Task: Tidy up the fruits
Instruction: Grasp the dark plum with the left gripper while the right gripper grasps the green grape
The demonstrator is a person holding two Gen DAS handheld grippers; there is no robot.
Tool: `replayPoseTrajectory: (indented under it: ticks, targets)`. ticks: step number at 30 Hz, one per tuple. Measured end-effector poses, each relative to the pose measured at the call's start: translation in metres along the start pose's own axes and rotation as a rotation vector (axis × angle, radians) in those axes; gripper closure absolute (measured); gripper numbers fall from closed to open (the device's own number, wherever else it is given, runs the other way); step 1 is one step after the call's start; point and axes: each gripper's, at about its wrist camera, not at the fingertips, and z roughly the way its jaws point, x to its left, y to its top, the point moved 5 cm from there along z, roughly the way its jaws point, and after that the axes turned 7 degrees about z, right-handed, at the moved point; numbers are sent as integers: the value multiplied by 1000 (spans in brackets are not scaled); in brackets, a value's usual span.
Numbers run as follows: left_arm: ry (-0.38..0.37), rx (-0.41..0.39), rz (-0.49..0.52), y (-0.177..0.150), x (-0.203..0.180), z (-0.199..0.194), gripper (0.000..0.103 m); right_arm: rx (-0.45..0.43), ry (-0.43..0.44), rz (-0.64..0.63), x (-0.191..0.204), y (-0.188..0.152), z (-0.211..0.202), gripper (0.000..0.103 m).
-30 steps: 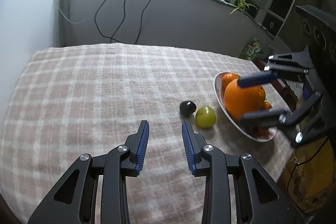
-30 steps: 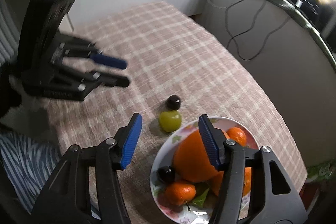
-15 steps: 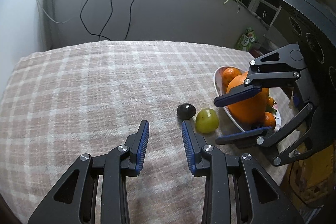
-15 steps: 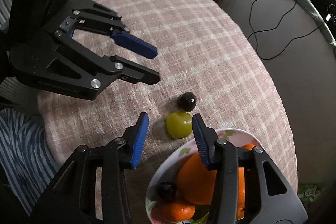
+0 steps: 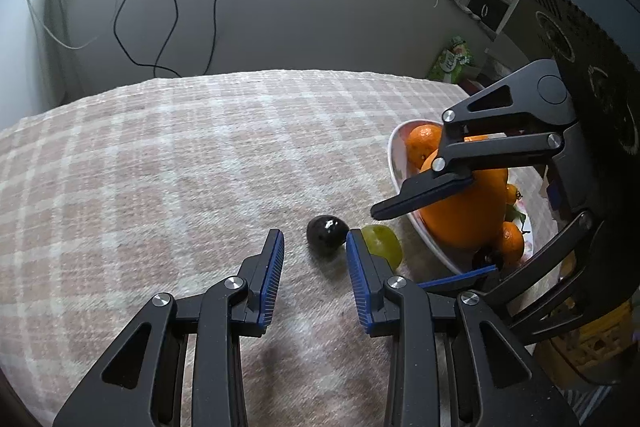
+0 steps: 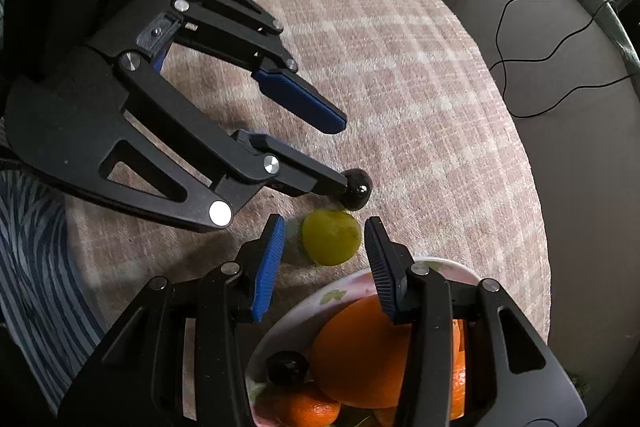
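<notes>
The right hand-held gripper (image 6: 324, 247) is low over the bench (image 6: 400, 75), tipped down. Its jaws are open, one on each side of the green fruit (image 6: 330, 241), not touching it. The left hand-held gripper (image 5: 315, 251) is open too and points at the small black fruit (image 5: 327, 230), which lies just past its tips. The two fruits sit side by side on the checked cloth (image 5: 160, 163), next to the plate (image 6: 344, 287) with the big orange (image 6: 360, 351).

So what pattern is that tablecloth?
The tablecloth is a pink-and-cream plaid check, clearest in the left wrist view.
</notes>
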Motion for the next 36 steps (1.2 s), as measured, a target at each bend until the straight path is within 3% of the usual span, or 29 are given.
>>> replayPoseTrajectory:
  ticks: [10, 18, 36]
  targets:
    - [-22, 33, 15, 6, -7, 18, 73, 29, 5, -16, -4, -2, 7, 65]
    - [-78, 38, -9, 14, -5, 29, 80, 32, 24, -15, -7, -2, 7, 65]
    - [-24, 15, -45, -2, 12, 12, 82, 82, -38, -67, -7, 1, 21, 68]
